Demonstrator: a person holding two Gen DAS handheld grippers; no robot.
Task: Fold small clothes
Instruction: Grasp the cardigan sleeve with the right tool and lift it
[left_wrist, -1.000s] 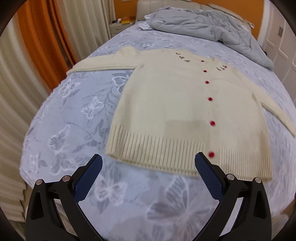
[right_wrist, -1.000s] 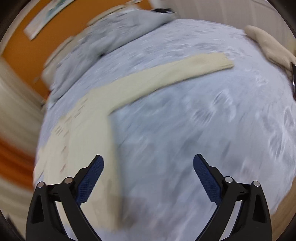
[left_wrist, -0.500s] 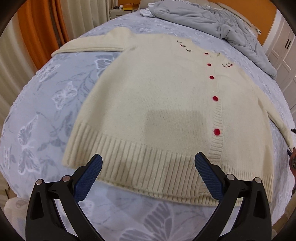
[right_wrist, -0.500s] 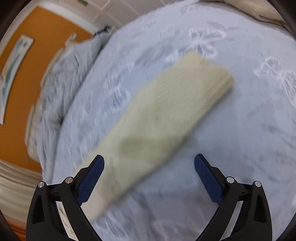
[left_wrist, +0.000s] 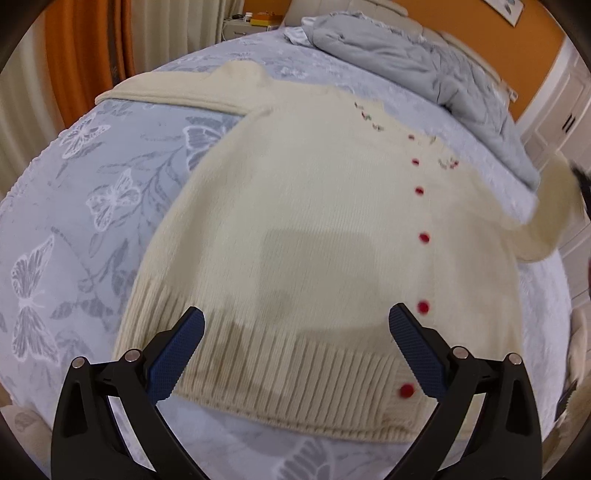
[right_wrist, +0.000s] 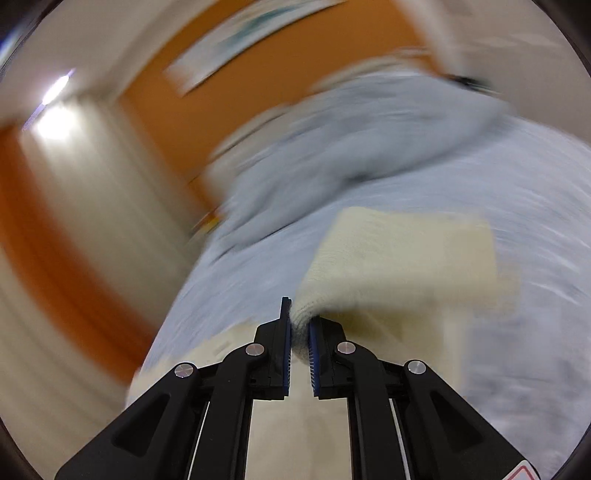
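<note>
A small cream knit cardigan (left_wrist: 314, 229) with red buttons lies face up on the bed, its ribbed hem toward me. My left gripper (left_wrist: 295, 347) is open and empty, hovering just above the hem. The cardigan's left sleeve (left_wrist: 177, 92) lies spread out at the far left. Its right sleeve (left_wrist: 546, 221) is lifted off the bed at the right edge. In the blurred right wrist view, my right gripper (right_wrist: 300, 332) is shut on that sleeve's cuff (right_wrist: 399, 258), which hangs in front of the fingers.
The bed has a pale blue butterfly-print cover (left_wrist: 92, 192). A crumpled grey quilt (left_wrist: 424, 70) lies at the head of the bed, also in the right wrist view (right_wrist: 362, 136). Orange and cream curtains (left_wrist: 81, 48) hang at the left. White cupboard doors (left_wrist: 565, 110) stand at the right.
My right gripper has closed on the right sleeve's cuff and lifted it off the bed. My left gripper has moved closer over the hem and stays open.
</note>
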